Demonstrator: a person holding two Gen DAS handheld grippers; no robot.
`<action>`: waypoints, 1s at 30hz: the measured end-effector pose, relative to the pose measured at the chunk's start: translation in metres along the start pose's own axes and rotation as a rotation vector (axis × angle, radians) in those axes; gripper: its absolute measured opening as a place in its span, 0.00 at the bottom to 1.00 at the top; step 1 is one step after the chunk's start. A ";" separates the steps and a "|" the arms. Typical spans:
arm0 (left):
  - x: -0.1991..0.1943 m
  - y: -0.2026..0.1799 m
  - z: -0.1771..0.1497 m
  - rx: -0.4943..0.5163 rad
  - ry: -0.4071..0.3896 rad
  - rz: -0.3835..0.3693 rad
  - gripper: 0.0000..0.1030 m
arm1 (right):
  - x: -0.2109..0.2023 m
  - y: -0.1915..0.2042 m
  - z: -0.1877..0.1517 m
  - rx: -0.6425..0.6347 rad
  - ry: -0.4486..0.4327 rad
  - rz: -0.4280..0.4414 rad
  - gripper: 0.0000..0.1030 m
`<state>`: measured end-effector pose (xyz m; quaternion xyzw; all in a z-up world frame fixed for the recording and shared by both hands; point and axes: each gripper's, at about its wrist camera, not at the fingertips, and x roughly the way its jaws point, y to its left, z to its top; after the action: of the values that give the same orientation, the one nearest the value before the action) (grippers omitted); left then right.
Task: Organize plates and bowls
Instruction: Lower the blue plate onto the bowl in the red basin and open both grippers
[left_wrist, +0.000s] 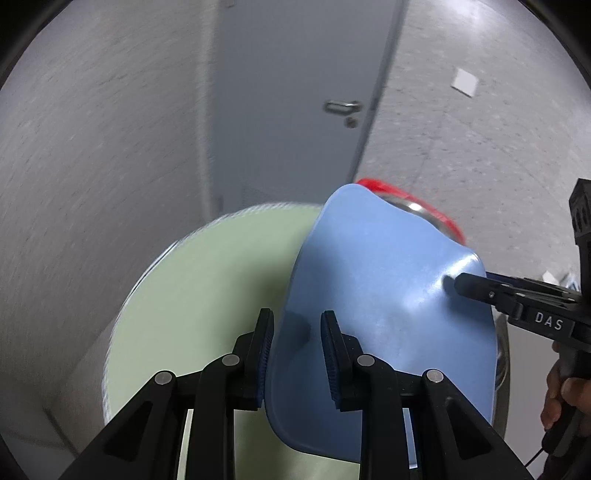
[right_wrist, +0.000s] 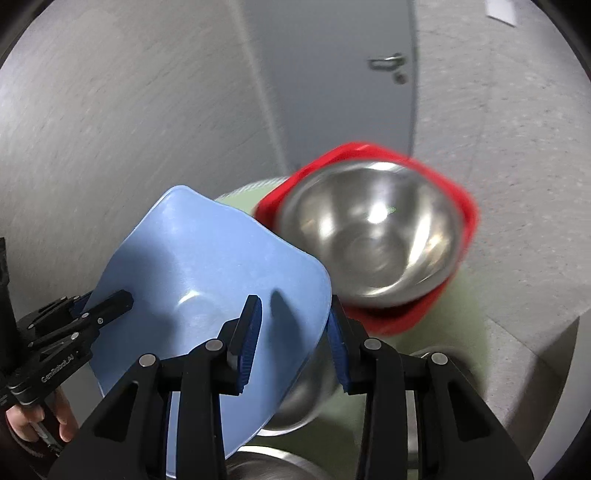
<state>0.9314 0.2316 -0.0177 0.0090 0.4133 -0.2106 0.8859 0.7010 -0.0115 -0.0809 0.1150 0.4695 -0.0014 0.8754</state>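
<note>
A blue, soft-cornered bowl hangs tilted in the air, held by both grippers. My left gripper is shut on its near rim; in the right wrist view it pinches the bowl's left edge. My right gripper is shut on the opposite rim, and its tip shows at the bowl's right corner. Below lies a large pale green plate. On it sits a red square dish with a steel bowl inside.
Another steel bowl sits under the blue bowl, and a third shows at the bottom edge. The dishes rest on a grey block with its corner at the right. Beyond are a grey door and speckled floor.
</note>
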 end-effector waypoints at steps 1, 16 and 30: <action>0.007 -0.010 0.008 0.018 -0.004 -0.001 0.21 | -0.001 -0.009 0.006 0.013 -0.009 -0.008 0.35; 0.182 -0.067 0.111 0.150 0.111 -0.028 0.24 | 0.046 -0.119 0.066 0.181 -0.001 -0.137 0.35; 0.250 -0.089 0.122 0.236 0.109 0.016 0.34 | 0.077 -0.119 0.065 0.148 0.033 -0.222 0.37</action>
<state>1.1283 0.0358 -0.1072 0.1278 0.4332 -0.2499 0.8565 0.7847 -0.1324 -0.1332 0.1267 0.4922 -0.1313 0.8511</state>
